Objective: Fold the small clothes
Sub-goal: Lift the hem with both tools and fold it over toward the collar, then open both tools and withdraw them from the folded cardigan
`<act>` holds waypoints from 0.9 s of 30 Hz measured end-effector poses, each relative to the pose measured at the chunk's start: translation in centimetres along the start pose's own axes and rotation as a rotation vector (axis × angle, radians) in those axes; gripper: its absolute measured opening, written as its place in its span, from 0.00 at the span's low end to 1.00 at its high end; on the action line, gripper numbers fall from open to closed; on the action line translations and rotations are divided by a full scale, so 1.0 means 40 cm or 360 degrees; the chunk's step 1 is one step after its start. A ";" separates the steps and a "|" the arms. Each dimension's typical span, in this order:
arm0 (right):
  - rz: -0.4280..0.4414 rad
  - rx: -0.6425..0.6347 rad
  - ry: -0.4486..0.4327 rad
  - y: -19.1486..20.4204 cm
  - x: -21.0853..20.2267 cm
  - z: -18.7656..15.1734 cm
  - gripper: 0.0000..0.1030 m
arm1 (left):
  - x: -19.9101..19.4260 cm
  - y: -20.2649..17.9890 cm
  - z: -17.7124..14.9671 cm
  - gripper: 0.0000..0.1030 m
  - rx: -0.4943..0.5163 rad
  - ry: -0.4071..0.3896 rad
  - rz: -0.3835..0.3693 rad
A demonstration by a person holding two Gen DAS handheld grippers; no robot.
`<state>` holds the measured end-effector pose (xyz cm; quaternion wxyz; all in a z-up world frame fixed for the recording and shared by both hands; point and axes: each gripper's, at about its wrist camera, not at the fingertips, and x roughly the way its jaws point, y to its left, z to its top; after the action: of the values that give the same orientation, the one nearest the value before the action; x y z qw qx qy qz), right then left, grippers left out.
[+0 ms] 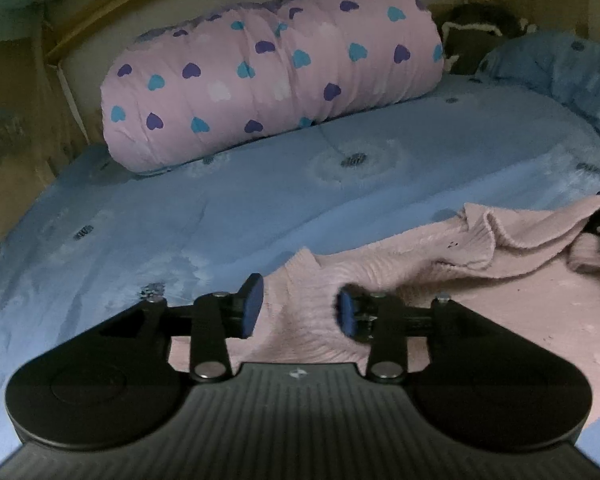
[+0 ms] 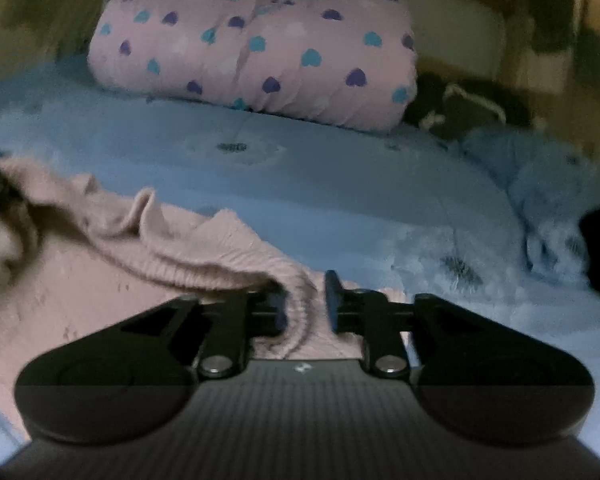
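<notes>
Lying rumpled across the lower half of both views, on a blue bedsheet [image 1: 180,216]: a pink knit garment [image 1: 420,280], ribbed along its edges, bunched into folds toward the middle. Spread wide over a ribbed corner of it at lower centre of the left wrist view: the left gripper [image 1: 298,312], blue pads well apart, knit lying between them but not pinched. Narrowed on a gathered fold at lower centre of the right wrist view: the right gripper [image 2: 306,308], fabric filling the gap between the fingers; cannot tell whether truly clamped or only close. Poking in at the right edge of the left view: dark metal of the other gripper against the raised knit edge.

Filling the upper centre of both views: a fat rolled pink quilt [image 1: 272,72] printed with purple, teal and white hearts, resting on the sheet well behind the garment. Just beside its right end, upper right: a dark bundle with pale cord [image 1: 480,28], too dim to identify. Heaped at right: crumpled blue bedding [image 1: 560,72] matching the sheet. Printed on the sheet: faint pale flowers with dark centres, one near mid-frame between quilt and garment.

Behind the quilt: a pale headboard panel [image 1: 84,52] with wooden trim. At far left of the left view: yellowish wall, blurred. Dim, soft focus throughout, worse in the right view.
</notes>
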<state>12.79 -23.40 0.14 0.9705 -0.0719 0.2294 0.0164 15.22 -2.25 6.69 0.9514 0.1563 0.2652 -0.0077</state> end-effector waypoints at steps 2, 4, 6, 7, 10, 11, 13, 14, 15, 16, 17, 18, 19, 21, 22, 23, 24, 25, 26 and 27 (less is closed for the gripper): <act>0.0040 0.0086 0.0019 -0.020 -0.008 0.005 0.37 | -0.032 0.014 0.004 0.45 -0.0009 -0.0002 -0.0005; 0.0107 0.0167 0.0042 -0.040 -0.017 0.007 0.38 | -0.061 0.026 0.008 0.47 -0.0018 0.0000 -0.0030; 0.0142 0.0195 0.0067 -0.053 -0.033 0.002 0.38 | -0.089 0.038 0.007 0.49 -0.0033 0.0006 -0.0069; 0.0146 0.0182 0.0066 -0.056 -0.042 -0.001 0.39 | -0.100 0.042 0.005 0.51 -0.0042 0.0008 -0.0089; 0.0135 0.0107 0.0033 -0.056 -0.071 -0.011 0.48 | -0.124 0.049 -0.010 0.55 -0.0042 0.0047 -0.0177; 0.0122 0.0088 0.0025 -0.056 -0.076 -0.011 0.50 | -0.129 0.048 -0.018 0.56 -0.0033 0.0062 -0.0206; 0.0113 0.0064 0.0017 -0.055 -0.084 -0.012 0.50 | -0.141 0.045 -0.037 0.59 -0.0014 0.0086 -0.0264; 0.0117 0.0056 0.0019 -0.054 -0.087 -0.011 0.50 | -0.142 0.042 -0.047 0.63 -0.0012 0.0090 -0.0280; 0.0120 0.0048 0.0021 -0.052 -0.089 -0.008 0.50 | -0.144 0.040 -0.057 0.65 -0.0005 0.0090 -0.0303; 0.0127 0.0036 0.0020 -0.050 -0.092 -0.005 0.50 | -0.144 0.036 -0.066 0.69 0.0013 0.0092 -0.0331; 0.0136 0.0012 0.0020 -0.046 -0.096 -0.001 0.50 | -0.143 0.031 -0.075 0.73 0.0039 0.0097 -0.0357; 0.0139 -0.0009 0.0020 -0.043 -0.102 -0.001 0.50 | -0.138 0.025 -0.083 0.73 0.0064 0.0103 -0.0377; 0.0144 -0.0036 0.0023 -0.039 -0.107 0.002 0.50 | -0.136 0.021 -0.089 0.75 0.0085 0.0112 -0.0393; 0.0169 -0.0099 0.0043 -0.032 -0.115 0.007 0.50 | -0.127 0.014 -0.104 0.76 0.0121 0.0128 -0.0419; 0.0183 -0.0127 0.0059 -0.028 -0.117 0.007 0.50 | -0.119 0.012 -0.108 0.76 0.0138 0.0134 -0.0422; 0.0194 -0.0152 0.0078 -0.025 -0.116 0.007 0.50 | -0.113 0.007 -0.116 0.76 0.0159 0.0144 -0.0420; 0.0194 -0.0162 0.0095 -0.024 -0.113 0.005 0.50 | -0.107 0.003 -0.120 0.76 0.0178 0.0154 -0.0415; 0.0192 -0.0165 0.0109 -0.024 -0.109 0.003 0.50 | -0.102 0.000 -0.126 0.76 0.0207 0.0161 -0.0410; 0.0190 -0.0166 0.0126 -0.023 -0.103 -0.001 0.50 | -0.097 -0.006 -0.131 0.76 0.0237 0.0155 -0.0400; 0.0196 -0.0171 0.0143 -0.022 -0.096 -0.007 0.50 | -0.093 -0.011 -0.137 0.76 0.0265 0.0142 -0.0376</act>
<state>9.30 -24.31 1.73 0.9511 -0.1105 0.2755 0.0850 9.22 -1.26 4.01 0.9149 0.2026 0.3221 -0.1348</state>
